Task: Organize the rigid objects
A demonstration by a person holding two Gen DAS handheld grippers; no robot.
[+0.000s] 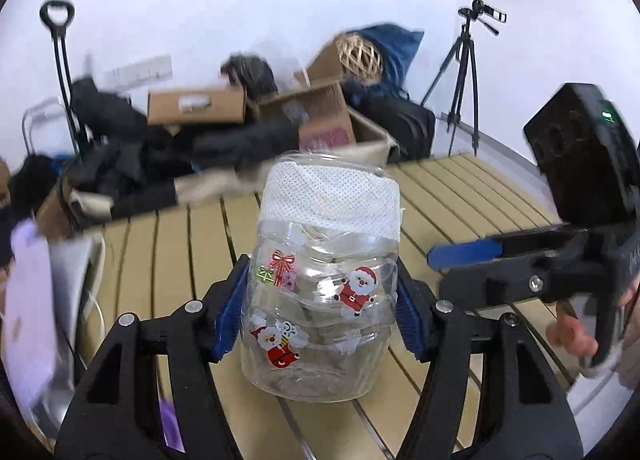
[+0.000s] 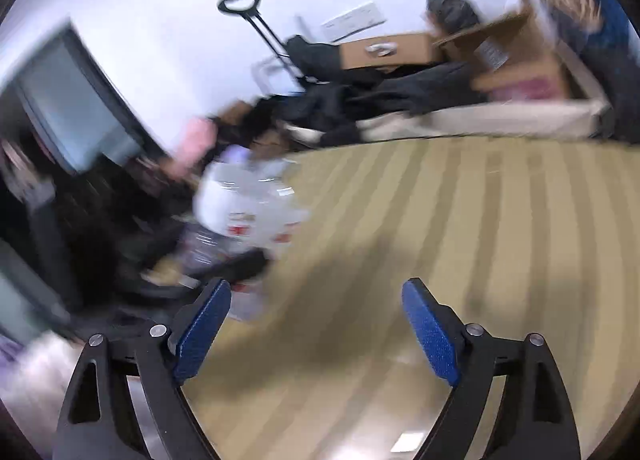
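Note:
A clear plastic jar with Santa and gift stickers and a white mesh band round its top stands upright between the blue pads of my left gripper, which is shut on it above the slatted tan table. My right gripper enters the left wrist view from the right, held by a hand, close to the jar's right side. In the blurred right wrist view my right gripper is open with nothing between its fingers, and the jar shows at the left, smeared by motion.
Behind the table lie cardboard boxes, dark clothing, a wicker ball and a trolley handle. A tripod with a camera stands at the back right. A metal bowl with a pale purple item sits at the left edge.

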